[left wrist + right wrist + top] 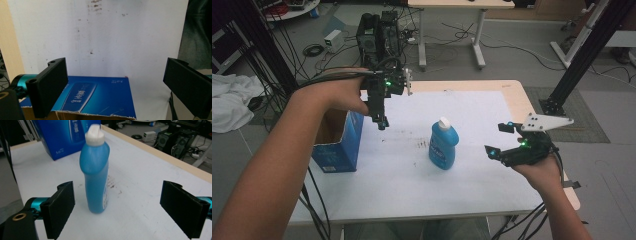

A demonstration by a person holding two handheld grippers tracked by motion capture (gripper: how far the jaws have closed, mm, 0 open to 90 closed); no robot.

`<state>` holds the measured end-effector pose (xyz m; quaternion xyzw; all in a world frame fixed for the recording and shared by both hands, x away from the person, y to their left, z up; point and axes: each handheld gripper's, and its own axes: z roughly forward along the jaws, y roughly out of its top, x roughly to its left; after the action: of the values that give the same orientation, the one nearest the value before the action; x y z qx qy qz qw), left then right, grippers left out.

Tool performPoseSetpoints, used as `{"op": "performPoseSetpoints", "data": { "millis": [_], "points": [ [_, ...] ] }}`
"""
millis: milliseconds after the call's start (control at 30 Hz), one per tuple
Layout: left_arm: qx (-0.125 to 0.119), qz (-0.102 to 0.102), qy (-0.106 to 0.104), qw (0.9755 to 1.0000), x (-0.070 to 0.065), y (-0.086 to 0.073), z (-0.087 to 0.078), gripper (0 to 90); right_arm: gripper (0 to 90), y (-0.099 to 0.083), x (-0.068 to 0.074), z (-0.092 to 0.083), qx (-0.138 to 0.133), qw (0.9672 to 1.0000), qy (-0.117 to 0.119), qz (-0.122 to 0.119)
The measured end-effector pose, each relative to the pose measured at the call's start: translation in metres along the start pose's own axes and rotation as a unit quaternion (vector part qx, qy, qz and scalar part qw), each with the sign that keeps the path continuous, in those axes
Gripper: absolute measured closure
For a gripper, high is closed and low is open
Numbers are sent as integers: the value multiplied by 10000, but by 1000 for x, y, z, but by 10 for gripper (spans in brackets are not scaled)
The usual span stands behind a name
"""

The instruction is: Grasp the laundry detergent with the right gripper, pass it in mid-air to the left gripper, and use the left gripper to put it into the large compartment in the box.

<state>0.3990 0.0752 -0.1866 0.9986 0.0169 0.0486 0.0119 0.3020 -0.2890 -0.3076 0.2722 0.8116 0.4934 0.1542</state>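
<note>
**Item: blue bottle, approach for grasp, both grippers empty**

Right gripper (501, 139): jaws spread wide, nothing held. In the right gripper view the blue bottle (96, 173) is seen ahead of the jaws, nearer the left-hand one, not yet between them.

Left gripper (382, 121): jaws spread wide, nothing held; raised above the table's left part, pointed down at the white sheet (120, 42) and the blue carton (100, 98).

Bottle: upright on the white sheet near the table's centre, white cap (444, 123) on, well apart from the carton at the left edge.

Handling note, as judged: the right gripper is best centred on the bottle's body before any closing, and brought in level, below the tapering shoulder, where the sides are fuller. A slender upright bottle may be tipped if one jaw arrives first.
</note>
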Motion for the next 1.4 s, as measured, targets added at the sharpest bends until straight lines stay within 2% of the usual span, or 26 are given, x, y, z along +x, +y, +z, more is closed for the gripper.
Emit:
{"op": "performPoseSetpoints", "data": {
  "millis": [67,200,233,267,300,333,367,433,467,500,567,600,733,767,800,933,1067,1133,1267,1300,1400],
  "points": [
    [-3,18,37,10000,-1,0,0,57,117,-9,4,4,37,10000,46,79],
    [-22,33,-3,10000,-3,0,0,57,117,-27,10,19,91,9999,53,74],
    [-22,33,-3,10000,-3,0,0,57,117,-27,10,19,91,9999,53,74],
    [34,46,25,10000,-4,-1,1,57,117,-39,14,32,33,10000,76,50],
    [34,46,25,10000,-4,-1,1,57,117,-39,14,32,33,10000,76,50],
    [19,37,-14,10000,-4,-1,1,57,117,-42,16,36,28,9998,94,151],
    [-2,33,31,10000,-5,-2,2,57,117,-47,17,42,80,9999,107,64],
    [-2,37,1,10000,-5,-2,1,57,117,-55,20,54,82,9995,164,238],
    [14,89,82,9999,-5,-3,0,57,117,-58,21,59,49,9995,162,258],
    [-10,39,19,10000,-6,-3,0,57,117,-61,21,63,72,9992,209,326],
    [-8,36,22,10000,-7,-3,1,57,117,-66,21,72,97,9988,255,397],
    [1,40,17,10000,-7,-3,1,57,117,-68,22,76,122,9990,253,359],
    [36,48,-2,10000,-8,-4,3,57,117,-69,23,89,174,9992,196,289],
    [36,41,-2,10000,-8,-4,3,57,117,-69,24,93,109,9993,180,303],
    [41,45,2,10000,-8,-3,3,57,117,-68,25,95,160,9990,174,387],
    [39,55,-3,10000,-8,-3,4,57,117,-68,23,105,88,9993,190,299],
    [40,62,7,10000,-8,-3,5,57,117,-67,23,112,103,9990,186,401],
    [42,78,-5,10000,-8,-3,5,57,117,-65,22,116,23,9992,167,354],
    [32,93,-4,10000,-9,-2,6,57,117,-62,23,123,89,9992,189,334],
    [36,103,-11,9999,-9,-2,6,57,117,-61,23,126,-3,9995,178,271],
    [43,93,-16,9999,-9,-3,6,57,117,-59,23,131,-33,9993,220,298]
  ]
}}
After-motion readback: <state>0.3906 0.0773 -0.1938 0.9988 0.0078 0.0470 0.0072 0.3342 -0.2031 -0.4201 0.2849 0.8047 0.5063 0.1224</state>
